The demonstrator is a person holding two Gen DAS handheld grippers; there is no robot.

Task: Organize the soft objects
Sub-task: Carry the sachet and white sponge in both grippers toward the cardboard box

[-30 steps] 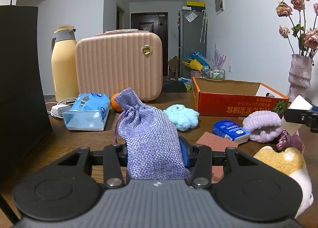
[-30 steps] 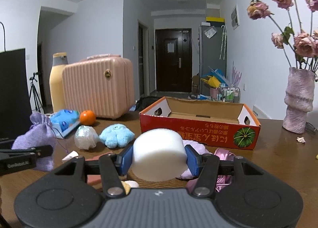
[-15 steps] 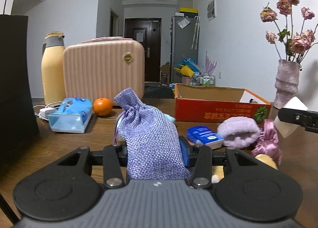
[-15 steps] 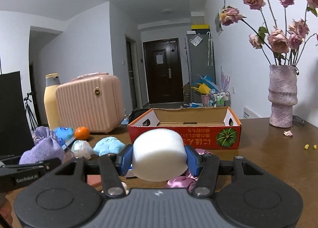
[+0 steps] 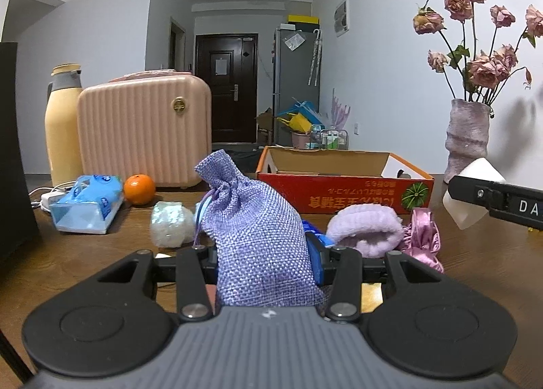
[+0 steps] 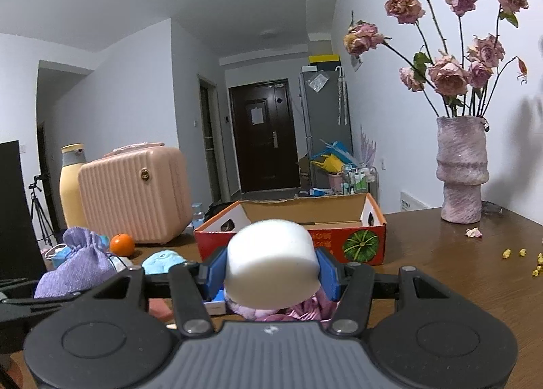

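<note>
My left gripper (image 5: 264, 260) is shut on a purple woven drawstring pouch (image 5: 258, 236) and holds it above the table. My right gripper (image 6: 273, 275) is shut on a white foam cylinder (image 6: 273, 263), also held up; it shows at the right of the left wrist view (image 5: 471, 192). The open red cardboard box (image 5: 342, 188) stands just beyond both grippers and also shows in the right wrist view (image 6: 295, 236). A lilac fluffy sock (image 5: 364, 231), a pink satin pouch (image 5: 422, 236), a pale shiny ball (image 5: 171, 222) and a light blue plush (image 6: 163, 261) lie on the table.
A pink suitcase (image 5: 146, 134), a yellow thermos (image 5: 62, 124), an orange (image 5: 139, 188) and a blue tissue pack (image 5: 88, 207) stand at the back left. A vase with dried roses (image 6: 461, 168) stands at the right. A black box (image 5: 13, 151) is at the left edge.
Both grippers have risen and moved forward toward the red box with their loads. The yellow plush toy has dropped out of the left wrist view.
</note>
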